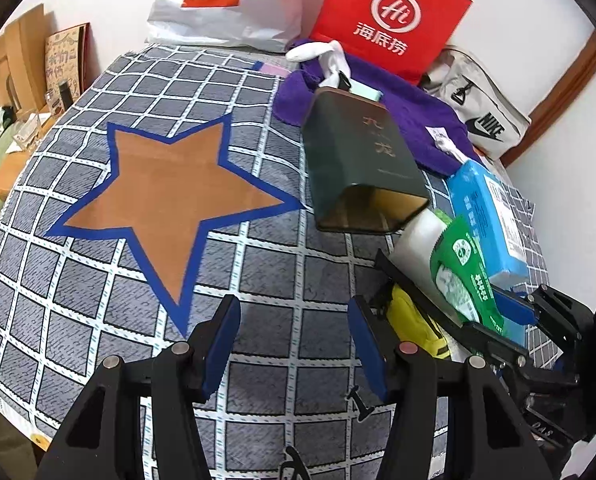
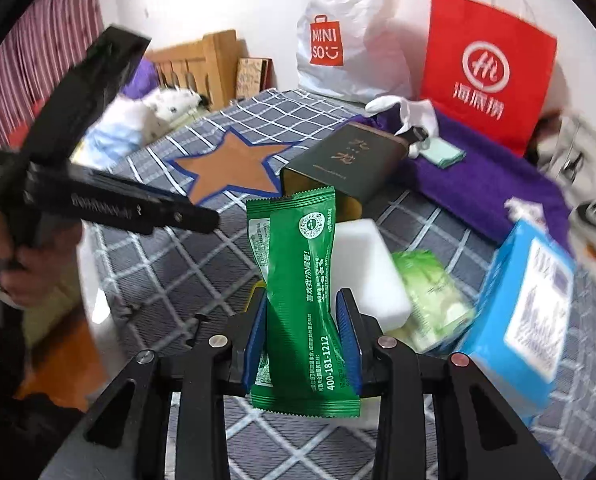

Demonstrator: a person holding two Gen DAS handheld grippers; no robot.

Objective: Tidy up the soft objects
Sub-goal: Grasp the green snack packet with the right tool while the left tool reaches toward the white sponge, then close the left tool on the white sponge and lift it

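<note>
My right gripper (image 2: 302, 330) is shut on a green foil packet (image 2: 300, 280) and holds it upright above the checked cloth; the packet also shows in the left wrist view (image 1: 464, 276), with the right gripper (image 1: 510, 312) beside it. My left gripper (image 1: 293, 340) is open and empty, low over the cloth near the orange star (image 1: 169, 192). In the right wrist view the left gripper (image 2: 97, 196) shows at the left, hand-held. A white foam block (image 2: 366, 264), a green wipes pack (image 2: 434, 300), a blue tissue pack (image 2: 526, 308), a purple towel (image 2: 490, 184) and a white glove (image 2: 406, 110) lie around.
A dark green tin (image 1: 358, 160) lies on its side, open end toward me. A MINISO bag (image 1: 221, 0), a red bag (image 1: 390, 16) and a Nike bag (image 1: 478, 116) stand against the wall. A yellow object (image 1: 414, 320) lies under the right gripper. Wooden furniture (image 2: 201, 64) stands far left.
</note>
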